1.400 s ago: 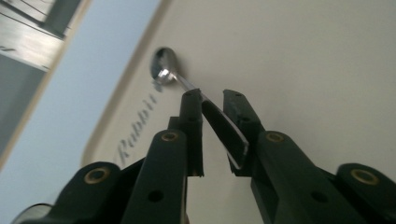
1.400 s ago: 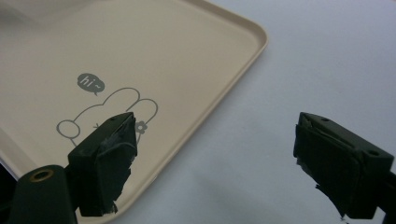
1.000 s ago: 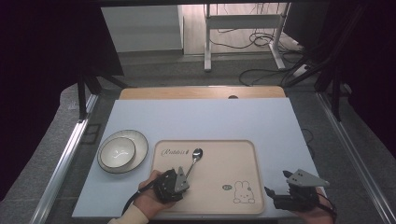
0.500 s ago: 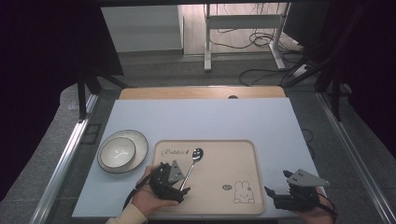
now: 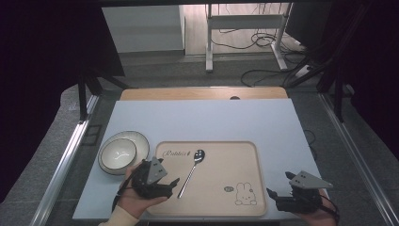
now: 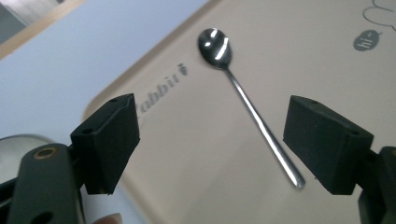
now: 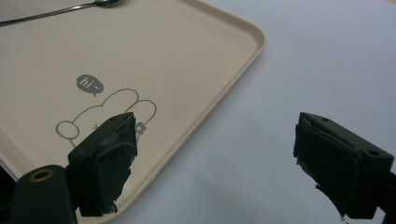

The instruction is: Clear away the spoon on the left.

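Item: spoon (image 5: 192,168), slim steel, light, rigid, slick, flat on tray (image 5: 244,207); best pinched mid-handle; left gripper (image 6: 210,140) released, having just opened, right gripper (image 7: 229,158) released.

place: lab | cues: dark curtains (image 5: 42,70); metal frame (image 5: 61,165); floor cables (image 5: 254,42)

Floor (image 5: 155,70): grey, loose cables (image 5: 249,44) at rear.
Furniture: metal-legged stand (image 5: 244,33), wooden table edge (image 5: 202,93).
Sides: dark.
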{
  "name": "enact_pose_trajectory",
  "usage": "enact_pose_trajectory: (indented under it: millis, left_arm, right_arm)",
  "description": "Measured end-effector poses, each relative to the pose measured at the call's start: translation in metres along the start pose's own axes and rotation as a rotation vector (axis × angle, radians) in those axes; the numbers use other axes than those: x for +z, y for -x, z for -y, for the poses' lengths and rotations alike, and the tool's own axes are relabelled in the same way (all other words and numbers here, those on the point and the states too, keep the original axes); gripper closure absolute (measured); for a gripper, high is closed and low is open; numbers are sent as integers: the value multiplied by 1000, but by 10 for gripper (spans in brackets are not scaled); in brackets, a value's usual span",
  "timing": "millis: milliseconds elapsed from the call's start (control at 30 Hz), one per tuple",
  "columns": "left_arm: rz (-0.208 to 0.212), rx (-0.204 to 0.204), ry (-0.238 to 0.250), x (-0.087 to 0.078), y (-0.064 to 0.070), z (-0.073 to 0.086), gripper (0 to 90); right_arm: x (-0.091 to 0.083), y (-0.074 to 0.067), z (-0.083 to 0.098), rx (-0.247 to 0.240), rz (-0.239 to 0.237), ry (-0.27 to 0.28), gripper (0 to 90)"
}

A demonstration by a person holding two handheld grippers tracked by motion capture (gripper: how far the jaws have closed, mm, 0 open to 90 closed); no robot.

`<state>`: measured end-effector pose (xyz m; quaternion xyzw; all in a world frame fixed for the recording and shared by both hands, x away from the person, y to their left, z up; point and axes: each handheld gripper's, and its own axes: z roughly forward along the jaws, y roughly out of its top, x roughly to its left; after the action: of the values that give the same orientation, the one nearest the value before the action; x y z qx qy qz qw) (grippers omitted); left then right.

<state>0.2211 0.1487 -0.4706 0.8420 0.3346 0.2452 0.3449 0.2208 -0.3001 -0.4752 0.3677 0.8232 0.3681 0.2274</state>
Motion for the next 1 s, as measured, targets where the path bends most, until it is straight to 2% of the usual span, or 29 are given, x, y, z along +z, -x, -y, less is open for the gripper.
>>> enact_pose_trajectory:
  millis: [200, 400, 667, 800, 1000]
  left_arm:
    - [-36, -49, 5, -16, -14, 15, 192]
    - [-56, -74, 4, -29, -19, 30, 199]
    - [-70, -63, -14, -38, -21, 44, 214]
    - [-72, -70, -15, -38, -22, 46, 217]
    - [-63, -44, -30, -34, -20, 46, 217]
  right_arm:
    - [0, 1, 0, -1, -1, 5, 134]
    - [-1, 1, 0, 2, 0, 9, 134]
    - [0, 2, 1, -2, 7, 5, 132]
    - [0, 2, 1, -3, 8, 2, 131]
    - [0, 2, 1, -2, 8, 4, 131]
